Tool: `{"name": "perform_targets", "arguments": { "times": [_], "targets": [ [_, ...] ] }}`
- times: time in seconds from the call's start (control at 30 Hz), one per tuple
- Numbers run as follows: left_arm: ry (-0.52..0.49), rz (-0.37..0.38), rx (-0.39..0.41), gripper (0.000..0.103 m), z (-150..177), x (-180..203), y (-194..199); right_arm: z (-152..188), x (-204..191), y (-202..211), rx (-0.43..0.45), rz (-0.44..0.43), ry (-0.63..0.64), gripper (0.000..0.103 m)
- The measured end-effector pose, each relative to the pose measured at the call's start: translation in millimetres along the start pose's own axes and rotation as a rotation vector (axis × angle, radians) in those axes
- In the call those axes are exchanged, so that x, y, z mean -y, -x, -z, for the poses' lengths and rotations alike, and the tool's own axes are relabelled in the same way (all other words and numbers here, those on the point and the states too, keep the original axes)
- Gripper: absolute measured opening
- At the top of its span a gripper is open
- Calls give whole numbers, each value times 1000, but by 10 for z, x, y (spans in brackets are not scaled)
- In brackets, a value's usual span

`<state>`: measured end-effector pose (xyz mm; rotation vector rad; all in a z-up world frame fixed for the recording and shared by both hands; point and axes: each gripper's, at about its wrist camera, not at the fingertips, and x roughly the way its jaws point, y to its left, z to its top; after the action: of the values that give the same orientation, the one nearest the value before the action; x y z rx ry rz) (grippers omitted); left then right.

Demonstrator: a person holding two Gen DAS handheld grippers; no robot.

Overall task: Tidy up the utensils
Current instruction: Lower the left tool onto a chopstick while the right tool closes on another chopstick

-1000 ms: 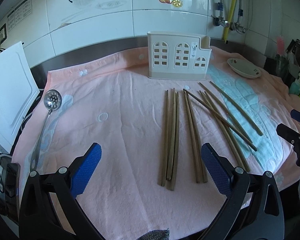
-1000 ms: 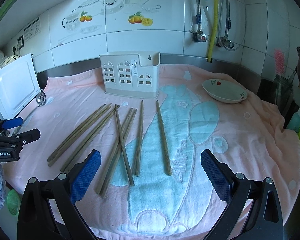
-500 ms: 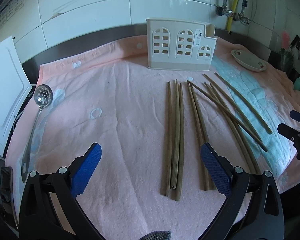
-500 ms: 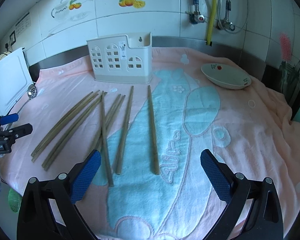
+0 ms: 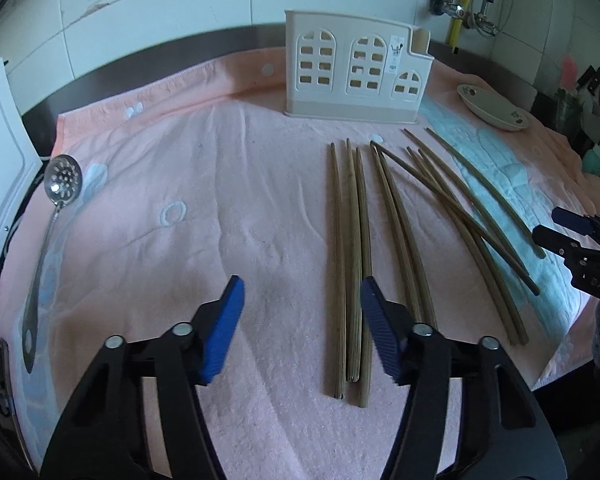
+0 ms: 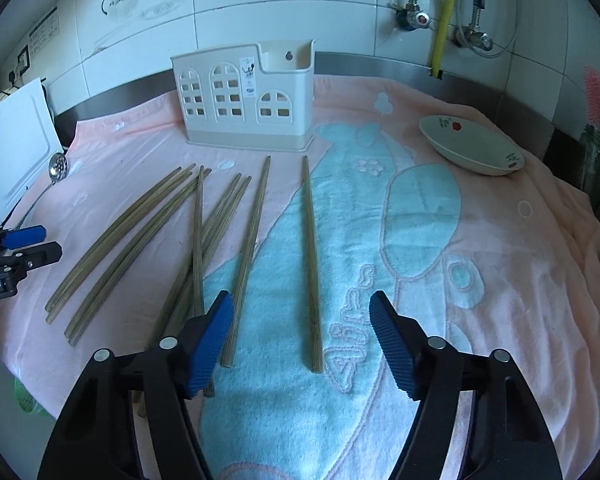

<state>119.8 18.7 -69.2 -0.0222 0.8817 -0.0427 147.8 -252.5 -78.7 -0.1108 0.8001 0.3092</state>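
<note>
Several wooden chopsticks (image 5: 350, 260) lie loose on a pink and blue towel (image 5: 180, 168), in front of a white plastic utensil holder (image 5: 356, 76). My left gripper (image 5: 300, 292) hovers low over the towel, its jaws closing. A bundle of three chopsticks runs just inside its right fingertip, untouched. My right gripper (image 6: 300, 308) is also closing. One single chopstick (image 6: 312, 260) runs between its fingers without touching them, and another (image 6: 248, 256) lies by the left finger. The holder (image 6: 240, 104) stands behind.
A slotted metal spoon (image 5: 62, 178) lies at the towel's left edge beside a white board (image 5: 0, 160). A shallow dish (image 6: 472, 150) sits at the back right. Pipes and valves hang on the tiled wall. Each gripper shows at the other view's edge.
Both pairs of jaws have narrowed from wide open. Both grippers have come down and forward, closer to the chopsticks.
</note>
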Motion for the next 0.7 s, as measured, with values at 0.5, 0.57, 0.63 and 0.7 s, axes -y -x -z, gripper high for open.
{"name": "perform_targets", "arguments": {
  "times": [0.5,0.57,0.63,0.7],
  "targets": [
    [-54,82,-62,16,-85,136,-276,14,-75,-125,-27,-8,37,44],
    [-57,84,-65,13,-88,146,-311,14,-74,-129,-26,-5,41,43],
    [-54,81,-68,12,-90,135,-326,17,-64,-135,-28,-6,39,38],
    [-44,94,-71,12,-88,111,-342,18,-60,-140,-29,-8,39,36]
  ]
}}
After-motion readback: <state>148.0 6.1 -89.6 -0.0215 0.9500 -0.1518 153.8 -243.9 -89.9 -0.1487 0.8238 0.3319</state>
